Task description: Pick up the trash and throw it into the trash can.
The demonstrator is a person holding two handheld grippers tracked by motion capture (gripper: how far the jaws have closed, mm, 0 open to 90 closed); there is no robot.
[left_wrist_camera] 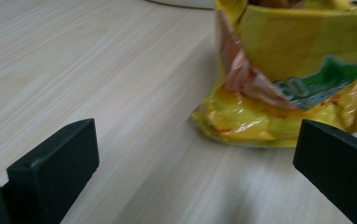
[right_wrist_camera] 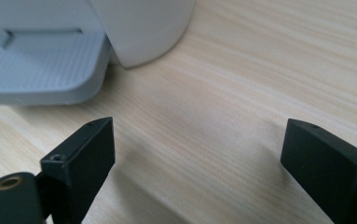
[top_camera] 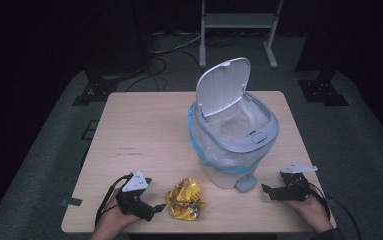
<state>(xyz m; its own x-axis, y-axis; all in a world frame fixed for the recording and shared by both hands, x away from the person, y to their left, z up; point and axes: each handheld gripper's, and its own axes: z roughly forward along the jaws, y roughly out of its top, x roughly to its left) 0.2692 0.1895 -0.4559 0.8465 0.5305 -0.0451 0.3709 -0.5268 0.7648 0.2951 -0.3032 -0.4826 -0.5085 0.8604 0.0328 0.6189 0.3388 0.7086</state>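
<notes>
My left gripper (top_camera: 155, 207) sits at the tabletop's (top_camera: 139, 130) near edge with its fingers (left_wrist_camera: 55, 161) spread wide, just beside the snack bag (top_camera: 185, 199) but not around it. The risk I see is that the crumpled foil slides away or crushes unevenly if I close off-centre, since only one finger is near it. The bag is yellow with red and green print, crinkled, glossy, lying near the middle of the near edge, in front of the bin (top_camera: 231, 135), whose lid stands open. My right gripper (top_camera: 271, 191) rests by the bin's pedal (right_wrist_camera: 36, 70), fingers wide and empty.
</notes>
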